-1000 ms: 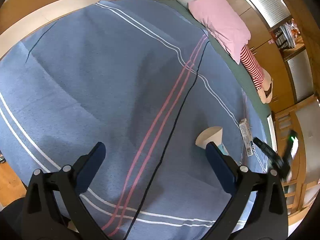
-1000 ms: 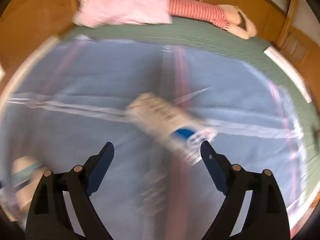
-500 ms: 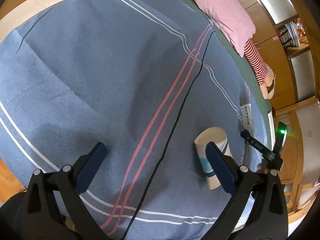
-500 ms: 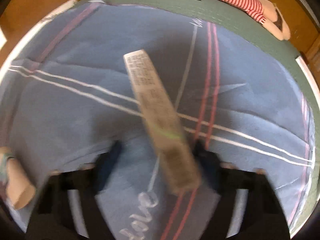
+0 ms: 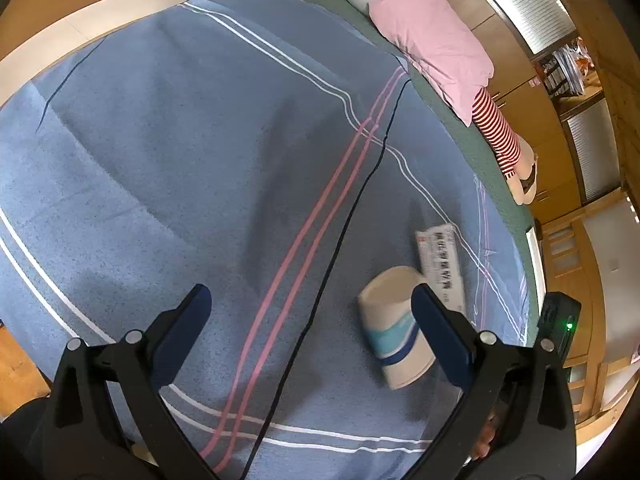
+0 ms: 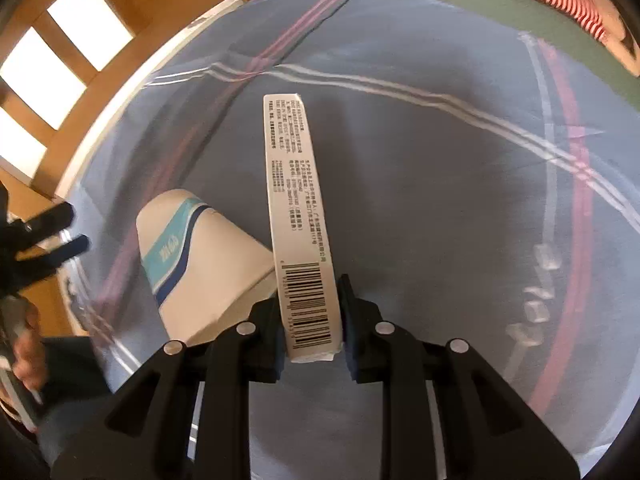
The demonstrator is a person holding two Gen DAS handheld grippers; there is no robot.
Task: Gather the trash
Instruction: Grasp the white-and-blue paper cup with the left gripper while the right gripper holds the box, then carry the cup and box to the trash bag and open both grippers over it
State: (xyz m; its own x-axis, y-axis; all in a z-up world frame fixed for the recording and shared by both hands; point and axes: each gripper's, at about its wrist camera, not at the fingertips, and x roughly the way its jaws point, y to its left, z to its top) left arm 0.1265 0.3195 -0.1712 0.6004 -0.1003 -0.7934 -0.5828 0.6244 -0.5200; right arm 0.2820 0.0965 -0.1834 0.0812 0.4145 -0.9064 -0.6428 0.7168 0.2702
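Note:
My right gripper (image 6: 310,316) is shut on the barcode end of a long white carton (image 6: 294,208), holding it above the blue blanket (image 6: 440,208). The carton also shows in the left wrist view (image 5: 442,266). A white paper cup with blue bands (image 5: 396,332) lies on its side on the blanket, just left of the carton in the right wrist view (image 6: 200,264). My left gripper (image 5: 308,316) is open and empty above the blanket, its right finger (image 5: 440,332) next to the cup.
A pink pillow (image 5: 436,40) and a stuffed doll with red-striped legs (image 5: 508,148) lie at the bed's far edge on a green sheet (image 5: 476,148). A wooden bed frame (image 5: 100,4) surrounds the mattress. Wooden cabinets (image 5: 560,128) stand beyond.
My right gripper has closed on the carton and lifted it toward the cup. My left gripper has moved closer to the cup and stayed open.

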